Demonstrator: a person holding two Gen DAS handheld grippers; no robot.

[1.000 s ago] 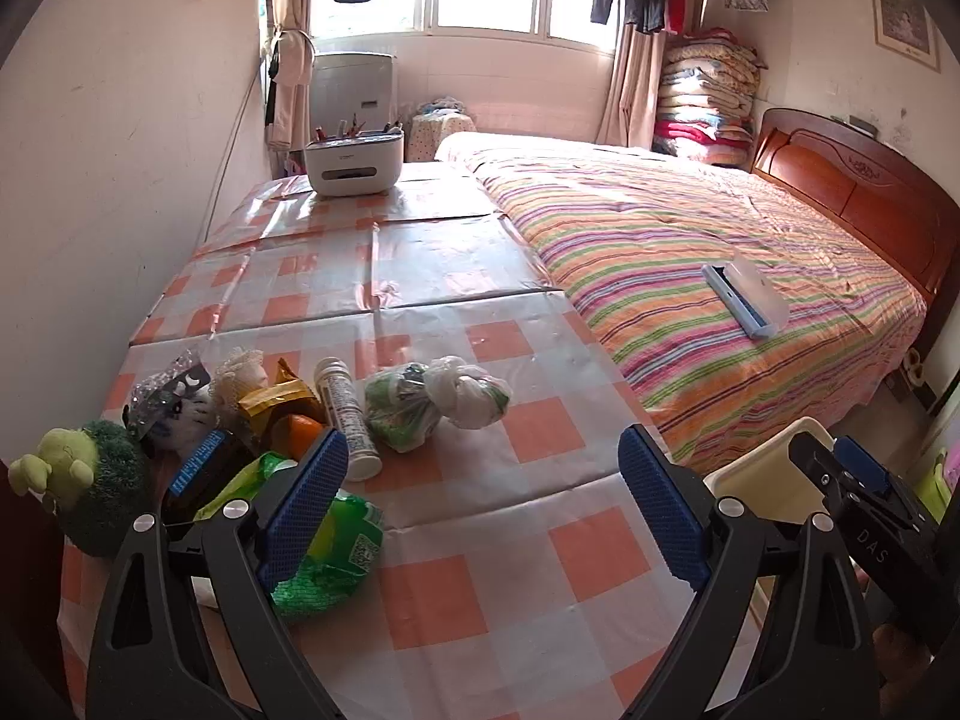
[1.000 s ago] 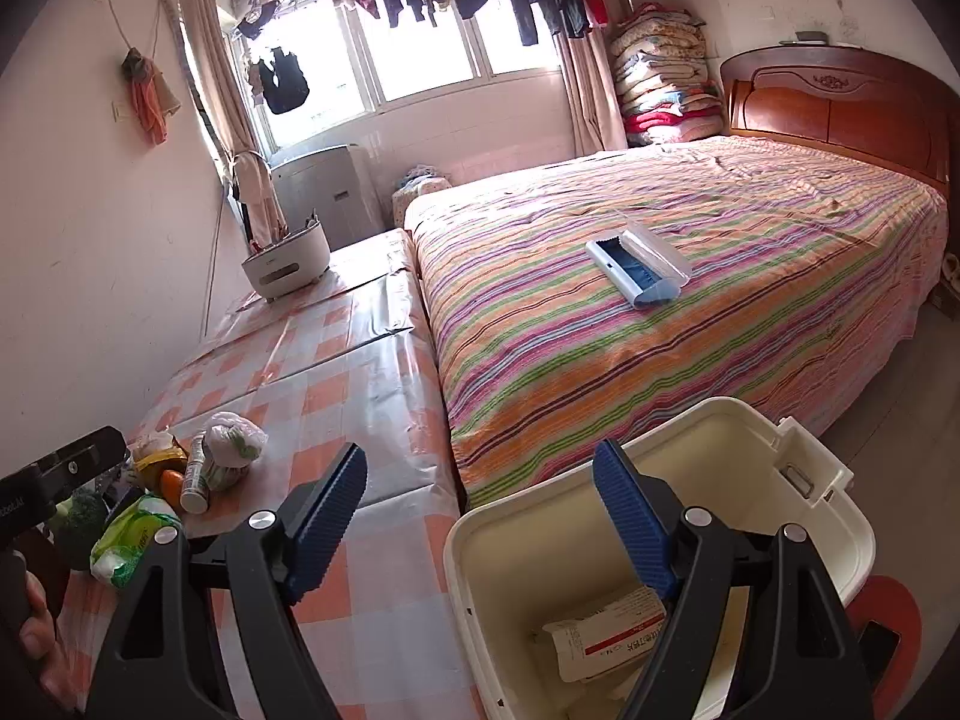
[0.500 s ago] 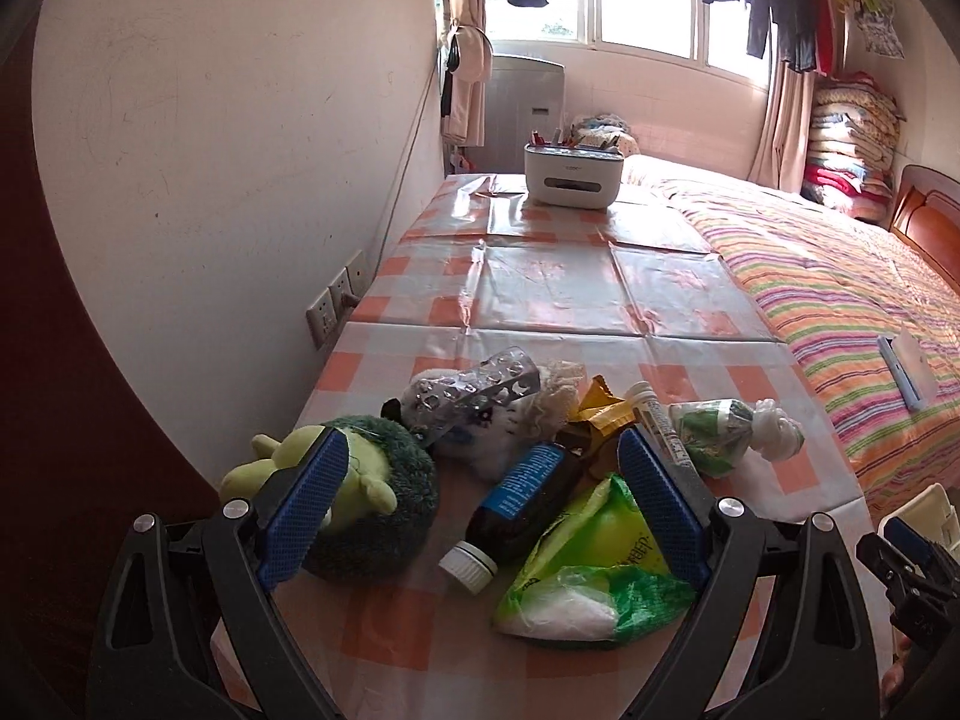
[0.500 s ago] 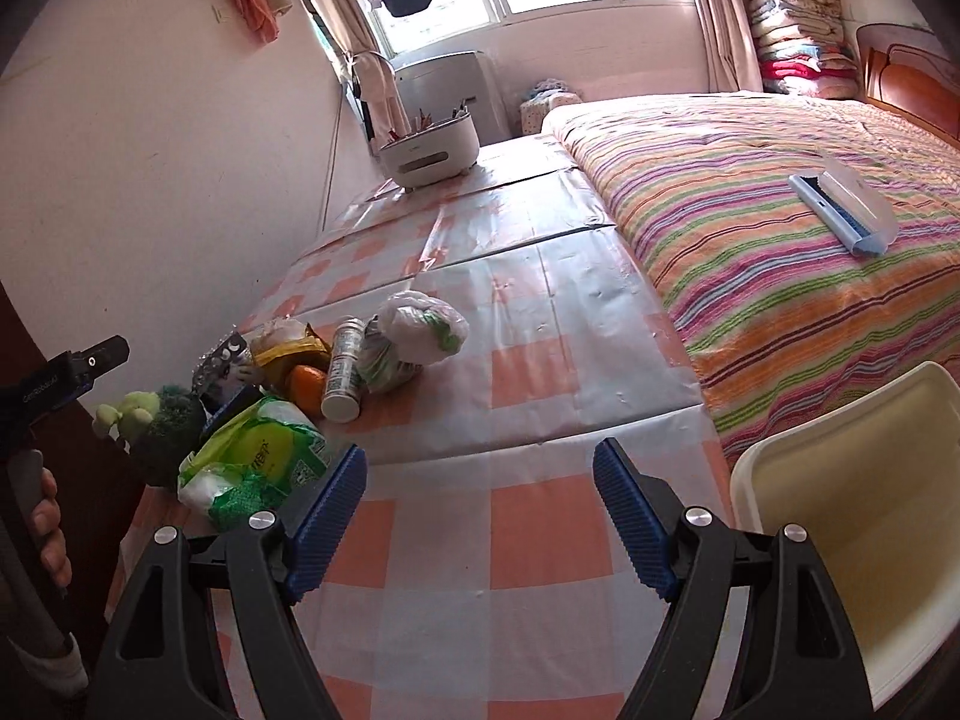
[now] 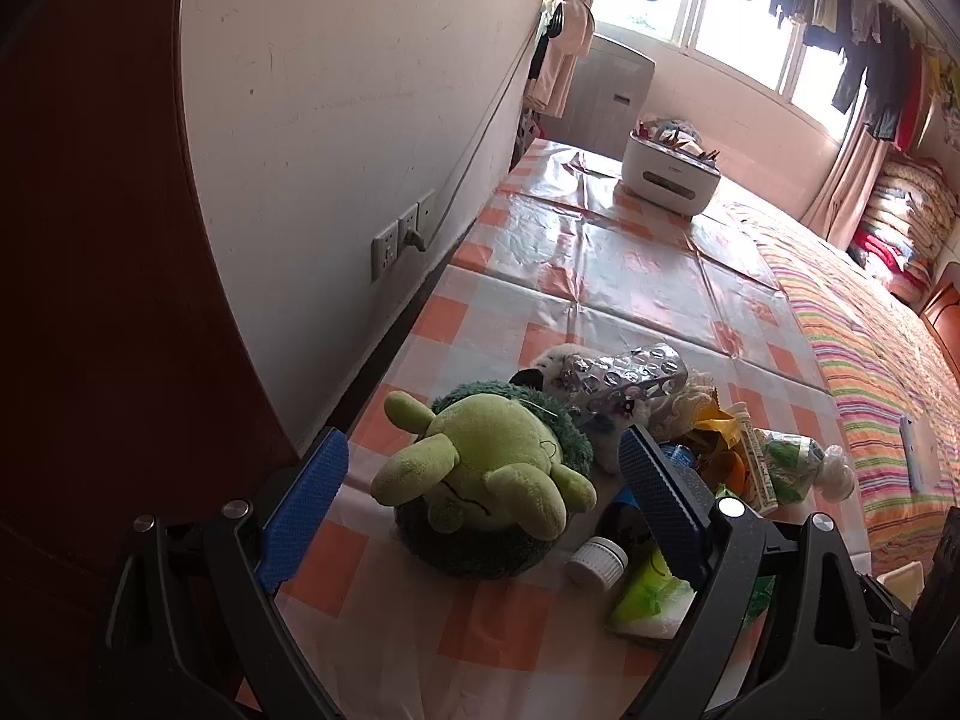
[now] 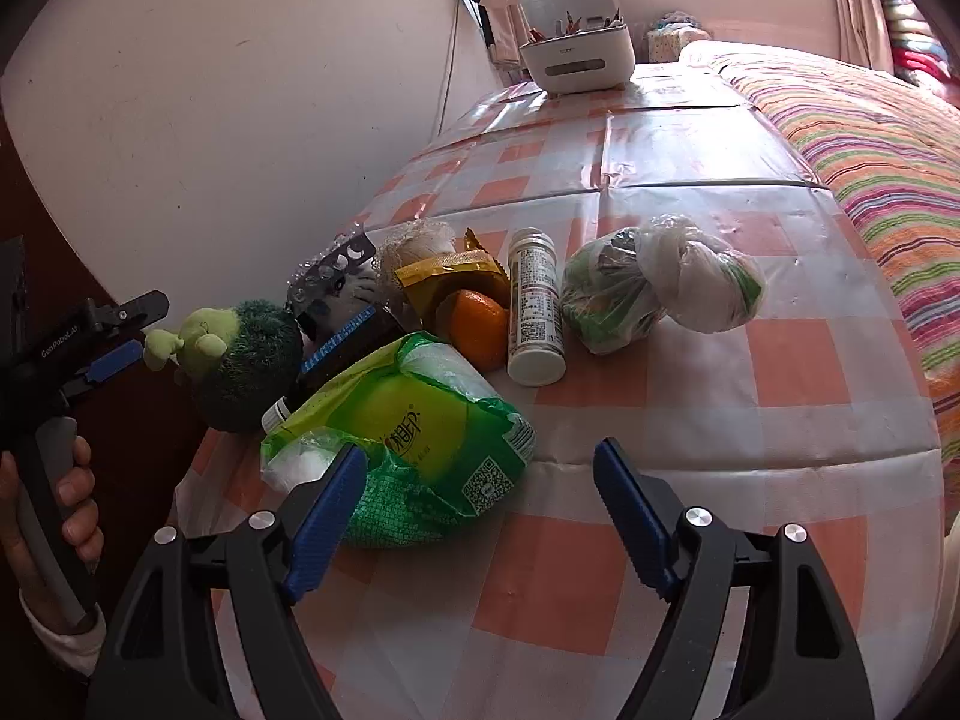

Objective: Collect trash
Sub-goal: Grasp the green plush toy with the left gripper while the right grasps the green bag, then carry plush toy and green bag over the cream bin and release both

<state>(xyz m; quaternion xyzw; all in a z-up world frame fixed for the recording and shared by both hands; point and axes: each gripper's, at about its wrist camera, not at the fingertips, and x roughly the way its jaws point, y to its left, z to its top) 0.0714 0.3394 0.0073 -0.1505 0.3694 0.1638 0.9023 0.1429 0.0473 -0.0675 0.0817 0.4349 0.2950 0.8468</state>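
Bedroom: striped bed (image 6: 870,138) right beside table (image 6: 690,372), white wall along the other side, window with hung clothes (image 5: 840,12) far end. Table under glossy orange-white check cloth, creased in fold lines; white box of pencils (image 6: 579,57) at far end, well apart from the clutter. Wall sockets (image 5: 399,237) just above table edge.

Trash heaped at near wall-side corner, things touching or overlapping, probably dumped together for sorting. Green plush toy (image 5: 486,474) biggest, lying on its back at corner, likely not trash. Green plastic pack (image 6: 408,438) flat, nearest right claw, partly over dark bottle with white cap (image 5: 597,558). Knotted plastic bag (image 6: 654,291) off to bed side, just beside white tube bottle (image 6: 534,312) lying on its side. Orange (image 6: 477,321) wedged between tube and yellow wrapper (image 6: 450,273). Foil pill sheet (image 5: 630,378) resting on top of a small plush cat, tilted.

Left claw (image 5: 480,510) wide, empty, straddling the plush toy, low near table. Right claw (image 6: 480,516) wide, empty, hovering just at edge of green pack, left pad over its near corner; looks lined up for grabbing that pack next. Thin, slack wrapper, likely crumpling under pinch. Bin barely visible, pale corner at lower right in left view (image 5: 900,579).
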